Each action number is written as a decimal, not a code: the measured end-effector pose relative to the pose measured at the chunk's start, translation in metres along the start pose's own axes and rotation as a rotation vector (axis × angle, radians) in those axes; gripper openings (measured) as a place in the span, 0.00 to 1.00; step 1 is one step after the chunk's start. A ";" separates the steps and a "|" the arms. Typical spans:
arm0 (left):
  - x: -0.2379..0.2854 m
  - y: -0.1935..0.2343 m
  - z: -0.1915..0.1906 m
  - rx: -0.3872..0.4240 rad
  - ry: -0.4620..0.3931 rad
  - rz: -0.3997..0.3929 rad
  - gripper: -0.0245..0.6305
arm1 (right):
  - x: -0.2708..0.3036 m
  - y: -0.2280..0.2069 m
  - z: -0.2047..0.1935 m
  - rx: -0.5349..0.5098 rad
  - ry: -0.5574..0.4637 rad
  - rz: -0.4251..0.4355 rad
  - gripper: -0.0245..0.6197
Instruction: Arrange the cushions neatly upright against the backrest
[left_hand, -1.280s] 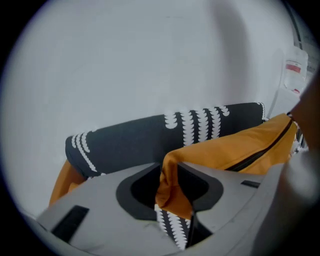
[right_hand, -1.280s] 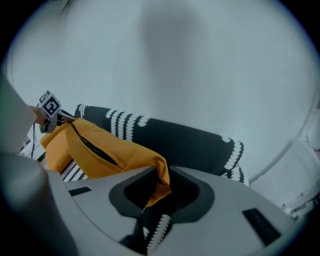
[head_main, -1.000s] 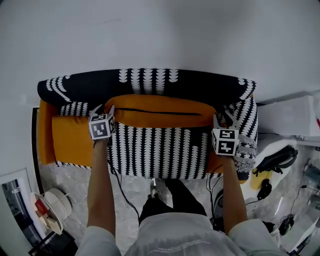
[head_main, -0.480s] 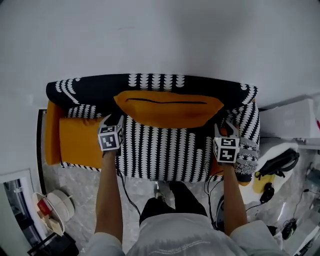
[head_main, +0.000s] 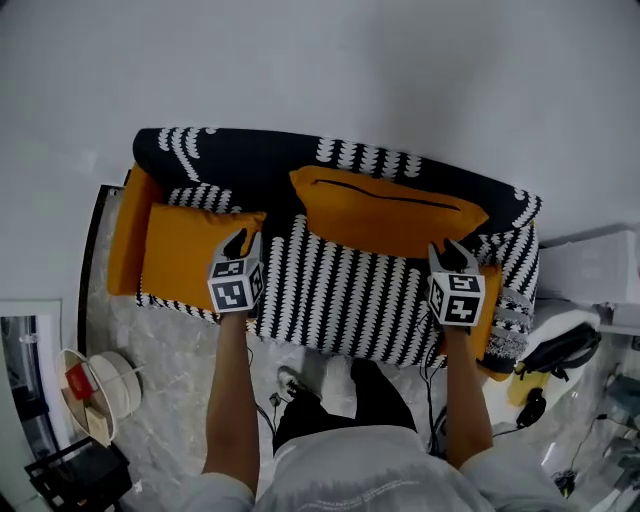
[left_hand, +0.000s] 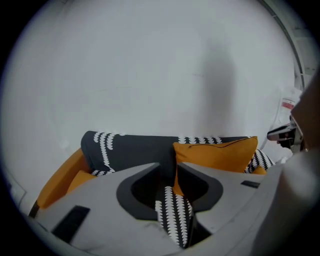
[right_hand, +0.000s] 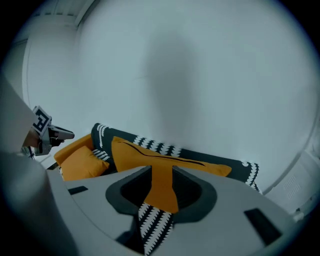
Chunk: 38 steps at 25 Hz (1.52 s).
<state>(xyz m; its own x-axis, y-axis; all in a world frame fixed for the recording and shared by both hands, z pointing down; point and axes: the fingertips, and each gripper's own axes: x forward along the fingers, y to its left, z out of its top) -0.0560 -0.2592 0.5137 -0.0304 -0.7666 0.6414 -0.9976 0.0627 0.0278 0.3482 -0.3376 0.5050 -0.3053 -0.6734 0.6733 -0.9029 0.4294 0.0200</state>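
A long orange cushion (head_main: 385, 212) stands upright against the sofa's black-and-white backrest (head_main: 240, 155), right of its middle. A smaller orange cushion (head_main: 190, 255) lies on the seat at the left end. My left gripper (head_main: 240, 242) hovers over the front of the striped seat (head_main: 340, 290), just right of the small cushion's corner. Its jaws have just been closing and nothing is between them. My right gripper (head_main: 452, 250) hovers open below the long cushion's right corner, apart from it. Through the jaws of the left gripper (left_hand: 169, 167) and the right gripper (right_hand: 161, 170) only seat and cushion (right_hand: 160, 161) show.
A white wall rises behind the sofa. The orange left armrest (head_main: 125, 240) and the patterned right armrest (head_main: 505, 325) bound the seat. On the floor are a round basket (head_main: 95, 395) at lower left, a white unit (head_main: 590, 265) and dark gear (head_main: 555, 345) at right.
Both grippers have drawn back from the long cushion's ends toward the seat front. The cushion now leans upright against the backrest. The left gripper's jaws are narrower.
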 end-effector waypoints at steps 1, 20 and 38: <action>-0.014 0.013 -0.005 -0.011 -0.009 0.005 0.23 | -0.005 0.018 0.005 -0.010 -0.010 0.007 0.23; -0.323 0.270 -0.128 -0.133 -0.200 0.191 0.05 | -0.116 0.432 0.026 -0.209 -0.147 0.330 0.20; -0.350 0.470 -0.192 -0.223 -0.140 0.246 0.05 | -0.065 0.642 0.060 -0.339 -0.169 0.420 0.05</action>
<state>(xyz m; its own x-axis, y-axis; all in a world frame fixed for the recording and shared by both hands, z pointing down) -0.5024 0.1614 0.4494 -0.2915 -0.7903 0.5390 -0.9220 0.3822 0.0618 -0.2300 -0.0542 0.4293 -0.6872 -0.4778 0.5472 -0.5539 0.8320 0.0310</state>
